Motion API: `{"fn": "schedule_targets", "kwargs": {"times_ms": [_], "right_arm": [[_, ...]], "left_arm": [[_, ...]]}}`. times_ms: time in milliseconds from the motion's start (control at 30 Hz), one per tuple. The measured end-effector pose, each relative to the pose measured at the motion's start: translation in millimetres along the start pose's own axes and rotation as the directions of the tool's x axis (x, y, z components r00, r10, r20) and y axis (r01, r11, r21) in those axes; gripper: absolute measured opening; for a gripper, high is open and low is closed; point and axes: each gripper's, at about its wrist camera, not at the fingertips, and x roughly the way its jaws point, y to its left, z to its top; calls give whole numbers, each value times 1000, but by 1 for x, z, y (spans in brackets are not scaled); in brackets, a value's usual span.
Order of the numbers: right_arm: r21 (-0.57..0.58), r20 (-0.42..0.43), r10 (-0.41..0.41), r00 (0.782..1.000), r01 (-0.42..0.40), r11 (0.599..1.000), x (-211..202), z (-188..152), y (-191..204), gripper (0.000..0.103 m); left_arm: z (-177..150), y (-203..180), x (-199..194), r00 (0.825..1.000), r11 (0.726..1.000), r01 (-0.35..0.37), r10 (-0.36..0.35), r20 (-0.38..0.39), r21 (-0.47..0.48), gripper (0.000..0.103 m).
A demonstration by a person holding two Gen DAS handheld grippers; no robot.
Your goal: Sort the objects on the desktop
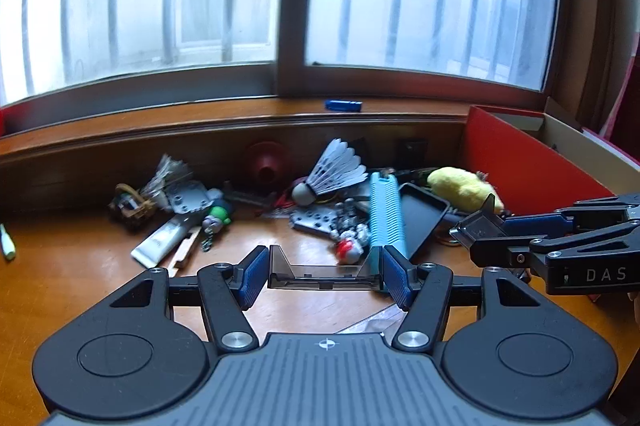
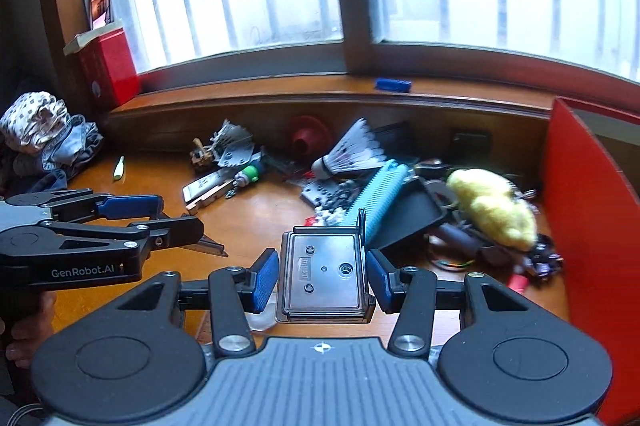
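Open wooden desk (image 2: 256, 210) lies in front of both grippers, free to pass over. Beyond it, clutter stretches across the back: shuttlecock (image 1: 338, 168), blue comb (image 1: 386, 214), black tray (image 1: 424, 218), yellow plush (image 1: 464, 188), all touching or overlapping. The red box wall (image 2: 588, 226) closes off the right side. The window ledge (image 1: 200, 122) blocks the far edge. Crumpled cloth (image 2: 44, 134) crowds the left corner.
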Motion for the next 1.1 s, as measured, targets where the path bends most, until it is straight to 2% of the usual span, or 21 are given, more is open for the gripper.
{"fn": "schedule_targets", "kwargs": {"times_ms": [567, 1100], "right_arm": [[60, 89, -60, 994, 55, 997, -58, 1, -61, 51], [87, 186, -110, 976, 95, 992, -105, 5, -128, 51]], "left_arm": [[42, -79, 16, 993, 994, 88, -92, 68, 59, 61], [83, -163, 36, 974, 977, 155, -176, 140, 147, 61]]}}
